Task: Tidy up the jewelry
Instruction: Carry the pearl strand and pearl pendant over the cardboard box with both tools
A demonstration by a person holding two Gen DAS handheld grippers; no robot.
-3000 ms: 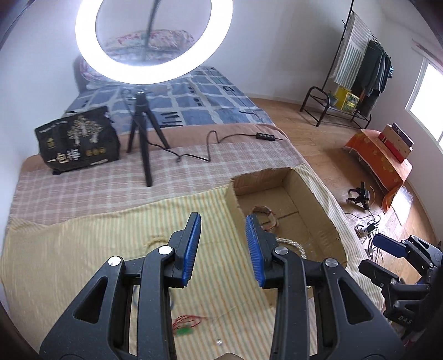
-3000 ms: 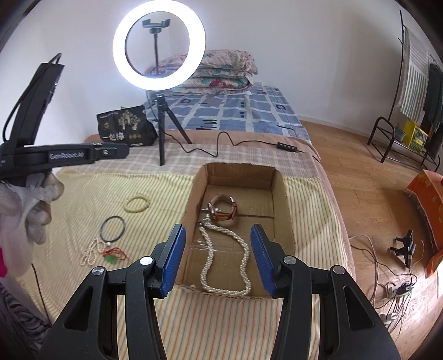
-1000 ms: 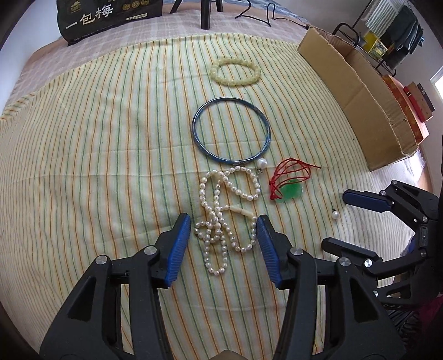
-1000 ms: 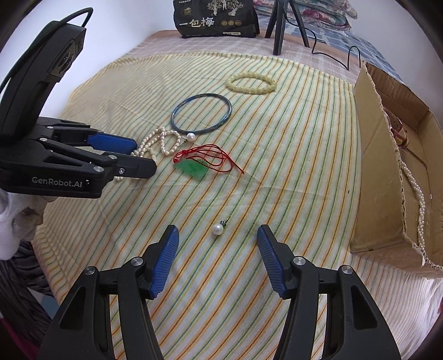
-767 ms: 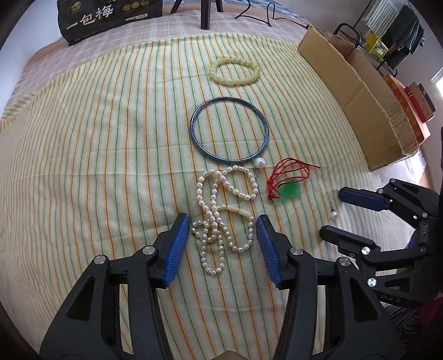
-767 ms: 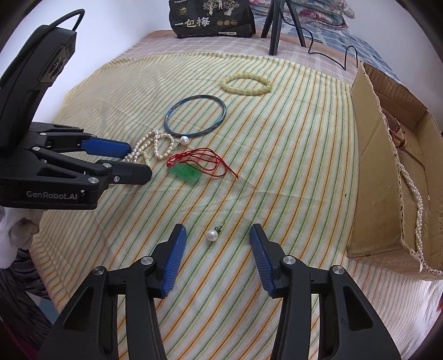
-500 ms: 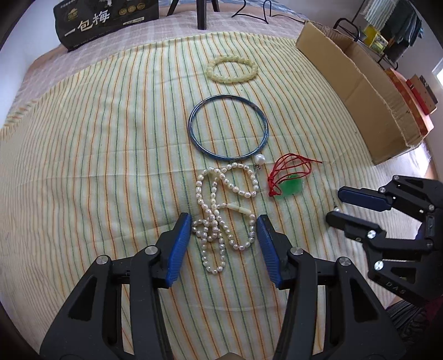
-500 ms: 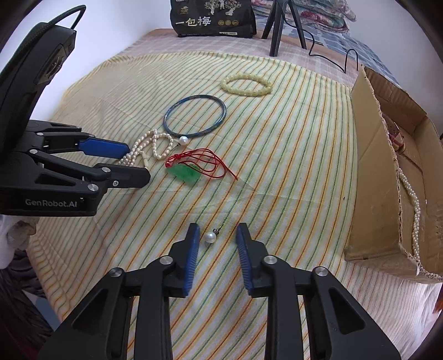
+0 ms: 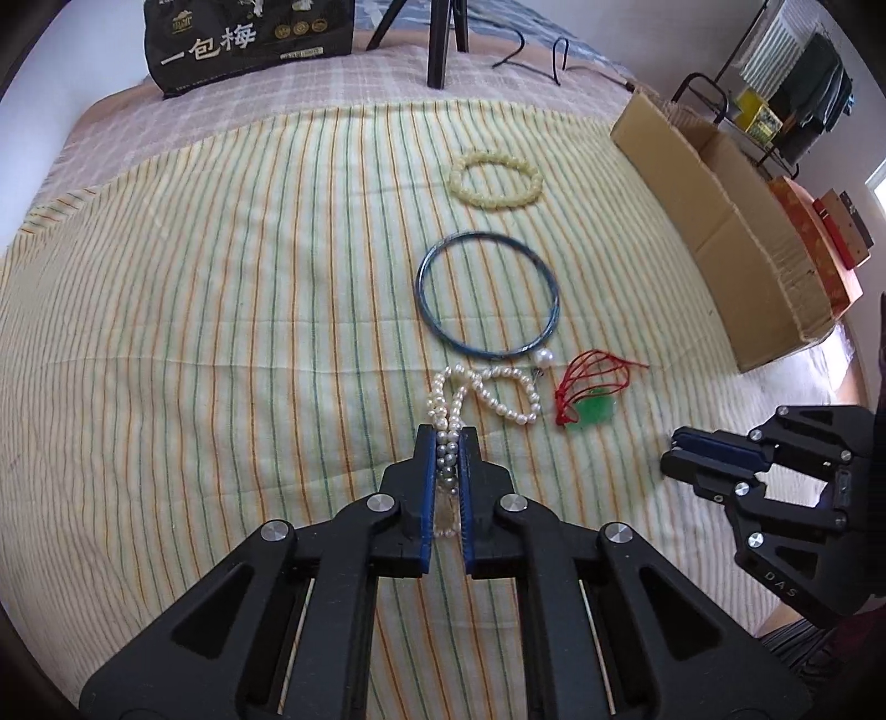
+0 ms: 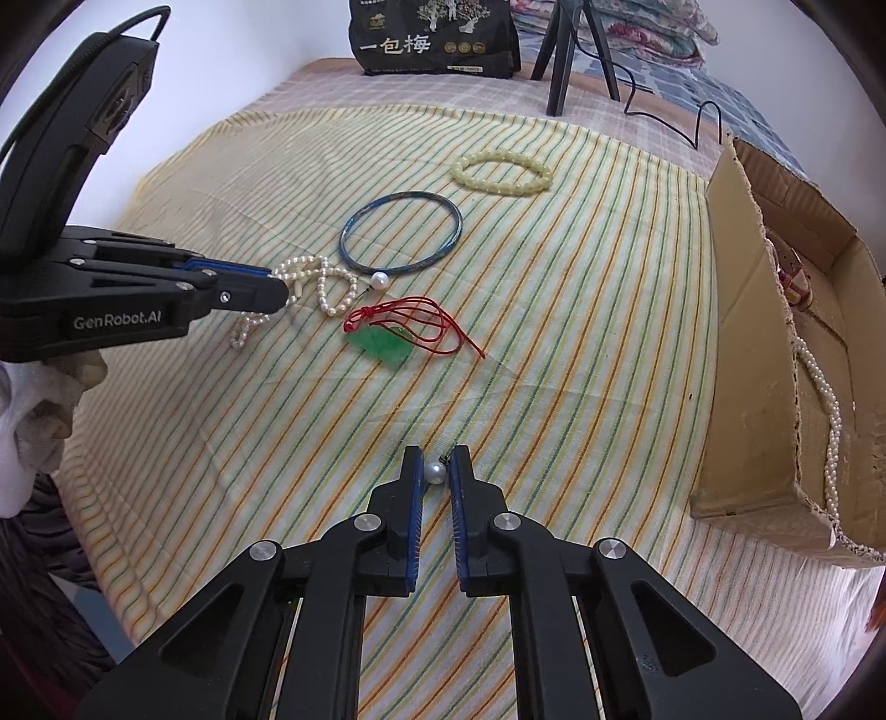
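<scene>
Now both grippers are closed on jewelry, on a striped cloth (image 9: 221, 310) over the bed.

Left gripper (image 9: 447, 443), lower centre of the left wrist view: blue pads pinch a bunch of the pearl strand (image 9: 487, 387); the rest of the strand lies in loops just above the fingertips. A single big pearl (image 9: 544, 359) sits at the strand's right end, touching the lower edge of the blue bangle (image 9: 486, 293). Red cord w/ green pendant (image 9: 595, 411) is just right of the strand. Yellow bead bracelet (image 9: 494, 181) lies above the bangle, apart from it.

Right gripper (image 10: 436, 473), lower centre of the right wrist view: pads closed on a small pearl earring (image 10: 435, 472), right at the fingertips, near the cloth. Cardboard box (image 10: 736, 310) is at the right edge, open on top, w/ a long pearl necklace (image 10: 828, 410) inside and smth brownish further back, too hidden to tell.

Black bag (image 10: 434, 36) and tripod legs (image 10: 559, 61) at top of frame.
</scene>
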